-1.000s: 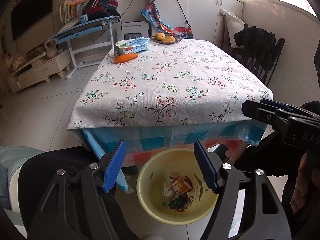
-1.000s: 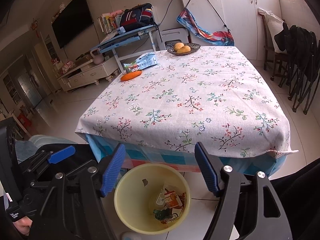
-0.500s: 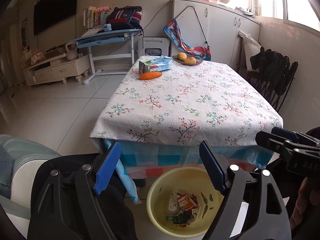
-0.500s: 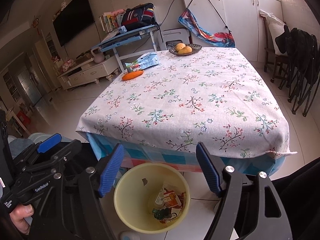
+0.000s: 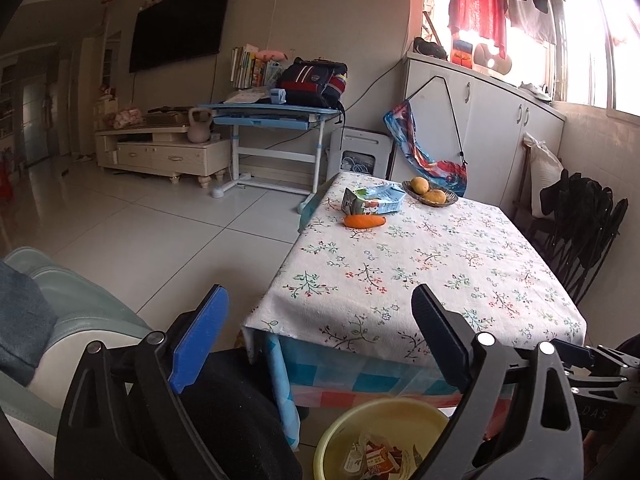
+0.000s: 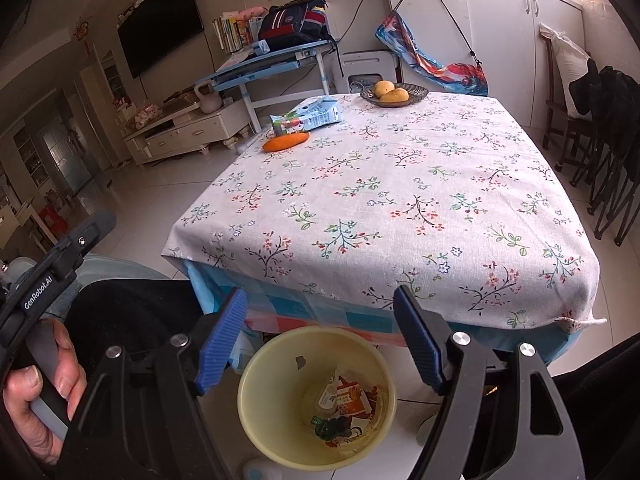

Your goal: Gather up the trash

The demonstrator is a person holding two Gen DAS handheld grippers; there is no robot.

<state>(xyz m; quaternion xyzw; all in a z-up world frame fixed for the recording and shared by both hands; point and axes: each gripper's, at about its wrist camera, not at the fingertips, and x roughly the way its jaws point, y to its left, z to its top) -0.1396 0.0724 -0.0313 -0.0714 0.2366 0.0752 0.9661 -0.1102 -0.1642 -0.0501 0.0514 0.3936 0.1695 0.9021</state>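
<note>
Right wrist view: yellow bin [image 6: 280, 364] on floor below table edge holds wrappers [image 6: 344, 408]. Milk carton [image 6: 306, 115] left on floral tablecloth [image 6: 400, 200]. Right gripper [image 6: 320, 336] agape, empty; left gripper [image 5: 320, 332] just widened, empty.

I look across a pale tiled floor [image 5: 152, 232] toward a wall-mounted dark television [image 5: 180, 24] above a cream low cabinet [image 5: 160, 152]. A blue adjustable desk [image 5: 276, 116] stands beside it, books and a backpack on top. White cupboards [image 5: 492, 128] run under a bright window [image 5: 592, 32], where clothes hang. Dark folding chairs [image 5: 580, 232] lean by the right wall.
</note>
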